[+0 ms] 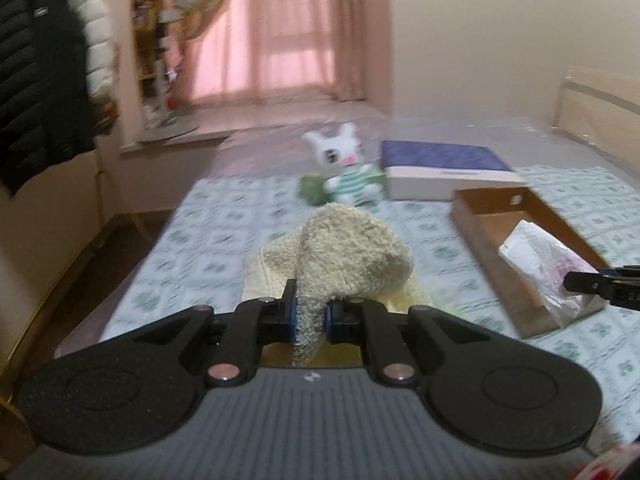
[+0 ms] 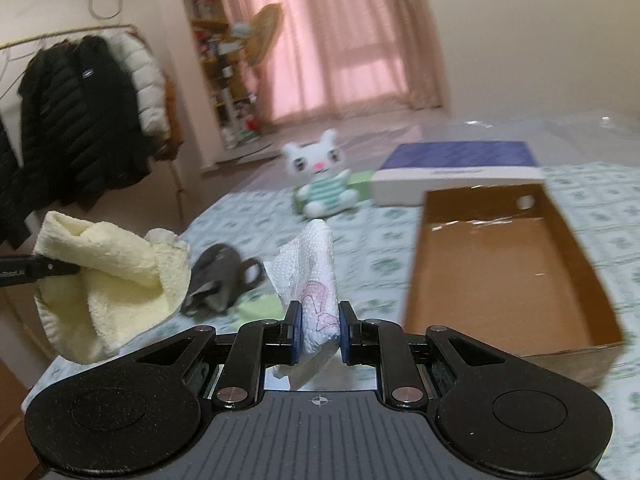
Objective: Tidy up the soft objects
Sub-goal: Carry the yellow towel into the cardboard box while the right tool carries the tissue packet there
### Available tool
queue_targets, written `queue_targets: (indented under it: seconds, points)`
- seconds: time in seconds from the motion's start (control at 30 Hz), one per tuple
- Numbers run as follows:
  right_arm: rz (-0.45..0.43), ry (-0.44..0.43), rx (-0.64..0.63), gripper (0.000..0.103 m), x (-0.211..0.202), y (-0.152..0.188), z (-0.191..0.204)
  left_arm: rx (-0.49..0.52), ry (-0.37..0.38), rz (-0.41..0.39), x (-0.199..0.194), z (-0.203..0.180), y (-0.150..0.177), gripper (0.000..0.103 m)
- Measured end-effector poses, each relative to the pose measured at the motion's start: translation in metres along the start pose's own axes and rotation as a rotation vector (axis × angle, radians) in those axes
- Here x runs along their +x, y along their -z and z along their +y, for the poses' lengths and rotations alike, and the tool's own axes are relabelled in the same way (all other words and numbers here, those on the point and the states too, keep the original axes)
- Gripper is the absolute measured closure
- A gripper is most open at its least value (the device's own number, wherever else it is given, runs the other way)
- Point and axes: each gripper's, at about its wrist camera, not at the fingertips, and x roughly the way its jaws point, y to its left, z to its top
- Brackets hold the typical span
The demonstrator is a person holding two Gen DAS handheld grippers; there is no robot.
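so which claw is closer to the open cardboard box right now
Right. The right claw, shut on the white cloth, sits just beside the cardboard box near its front corner. The left claw, holding the yellow towel, is farther off on the side away from the box.

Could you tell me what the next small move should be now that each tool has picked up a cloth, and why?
Probably carry the right tool sideways over the open cardboard box. It is shut on the white patterned cloth, which hangs clear of the bed, and the box beside it looks empty. The left tool grips the yellow towel and could follow.
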Motion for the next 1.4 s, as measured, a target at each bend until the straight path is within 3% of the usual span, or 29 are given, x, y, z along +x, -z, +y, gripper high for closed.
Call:
queue_targets:
  seconds: [0.3,0.6,0.87,1.1,1.4]
  points:
    - [-0.034,0.124,0.043,0.084,-0.024,-0.019,-0.059,0.078,0.19,-0.008,0.055,-0.107,-0.04,0.092]
    - [-0.026,0.254,0.064,0.084,0.001,-0.047,-0.128,0.097,0.319,0.038,0.146,-0.202,-0.079,0.091]
    - [0.011,0.346,0.071,0.084,0.061,-0.074,-0.176,0.061,0.327,0.108,0.234,-0.253,-0.099,0.091]
    - [0.079,0.387,0.051,0.085,0.116,-0.08,-0.204,0.043,0.286,0.174,0.304,-0.268,-0.098,0.091]
    - [0.133,0.419,0.072,0.085,0.158,-0.081,-0.218,0.055,0.259,0.22,0.354,-0.282,-0.09,0.091]
